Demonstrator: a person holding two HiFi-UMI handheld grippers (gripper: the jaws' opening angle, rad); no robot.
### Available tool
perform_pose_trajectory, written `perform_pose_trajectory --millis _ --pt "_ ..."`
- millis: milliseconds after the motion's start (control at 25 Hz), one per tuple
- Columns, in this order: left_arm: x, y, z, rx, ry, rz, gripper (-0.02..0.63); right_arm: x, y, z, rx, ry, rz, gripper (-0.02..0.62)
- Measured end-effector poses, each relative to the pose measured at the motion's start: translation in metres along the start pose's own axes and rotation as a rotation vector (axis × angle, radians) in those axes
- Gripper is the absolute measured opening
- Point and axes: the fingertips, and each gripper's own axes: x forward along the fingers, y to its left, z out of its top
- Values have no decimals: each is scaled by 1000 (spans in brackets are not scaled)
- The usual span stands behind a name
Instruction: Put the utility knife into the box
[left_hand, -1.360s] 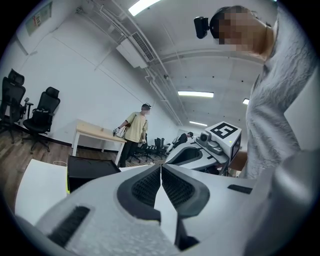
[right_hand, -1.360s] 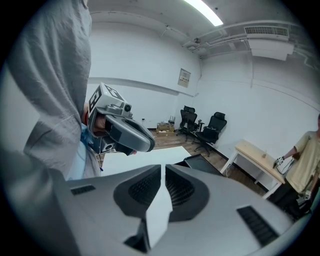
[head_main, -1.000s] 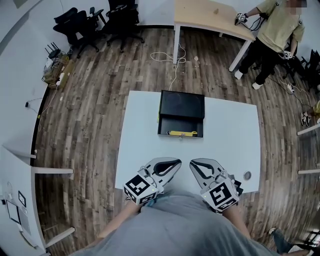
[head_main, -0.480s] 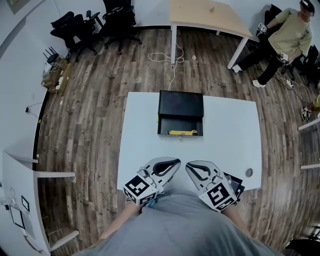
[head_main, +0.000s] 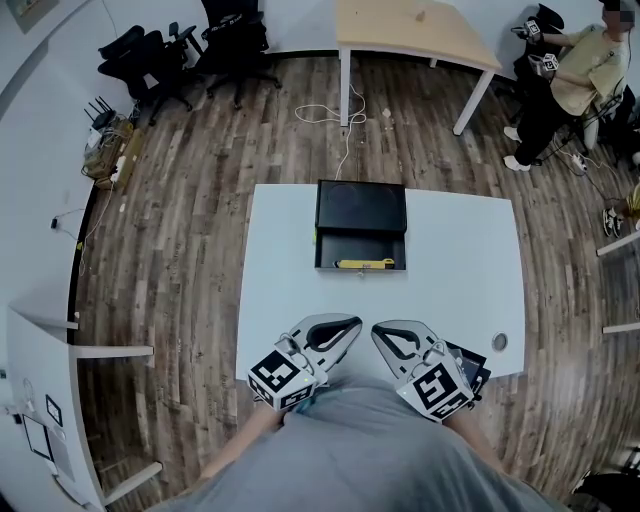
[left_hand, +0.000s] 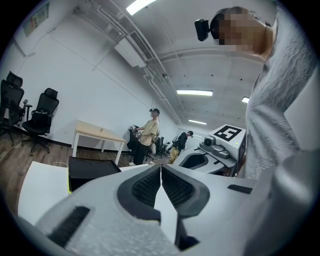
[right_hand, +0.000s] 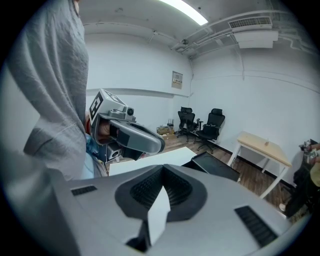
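Well, the yellow utility knife (head_main: 364, 265) lies inside the open black box (head_main: 360, 250), along its 6 o'clock wall, at the middle of the white bench (head_main: 280, 270). The left tongs (head_main: 352, 324) and right tongs (head_main: 380, 330) are held at the bench's 6 o'clock edge, each closed tip to tip on nothing. A dark flat thing (head_main: 473, 368) (half hidden under the right tongs) is hard to identify.

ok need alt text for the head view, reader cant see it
Seen from above, a yellow utility knife lies inside an open black box at the far side of a white table on a wood floor. The left gripper and right gripper are shut and empty at the table's near edge.
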Motion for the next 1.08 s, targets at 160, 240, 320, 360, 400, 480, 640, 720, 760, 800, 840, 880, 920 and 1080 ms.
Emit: perform_pose_trajectory --millis 160,240,320,360,400,480,640,720,760,800,840,880,920,1080 --pt "0 -1 -1 3 7 -5 18 0 -1 -2 1 10 -5 29" --pt "0 -1 1 3 8 -8 18 0 -1 0 2 11 -6 29" --pt "1 -1 1 5 10 -10 18 0 -1 0 3 13 -5 29" --pt "1 -1 0 5 12 -10 18 0 -2 -1 3 13 -3 29" --pt "2 0 -1 6 13 -10 18 1 -2 -1 4 14 -1 29" --pt "2 1 -1 3 15 -9 18 2 -1 -2 2 17 5 28" --pt "1 1 -1 0 18 -6 18 3 0 -1 0 17 12 28" --pt "2 1 -2 0 19 -5 18 3 0 -2 -6 20 12 29" --pt "2 1 -2 0 19 -5 18 3 -1 -2 -11 23 11 28" --pt "2 1 -2 0 20 -4 18 4 -2 -2 -16 26 9 28" --pt "2 2 -2 -1 21 -4 18 4 -2 -2 -19 28 8 28" --pt "2 2 -2 -1 21 -3 18 4 -3 -1 -20 28 8 28" --pt "2 2 -2 -2 22 -3 18 4 -2 -2 -19 29 9 28" --pt "2 1 -3 -2 22 0 18 3 -2 -5 -20 41 12 29"
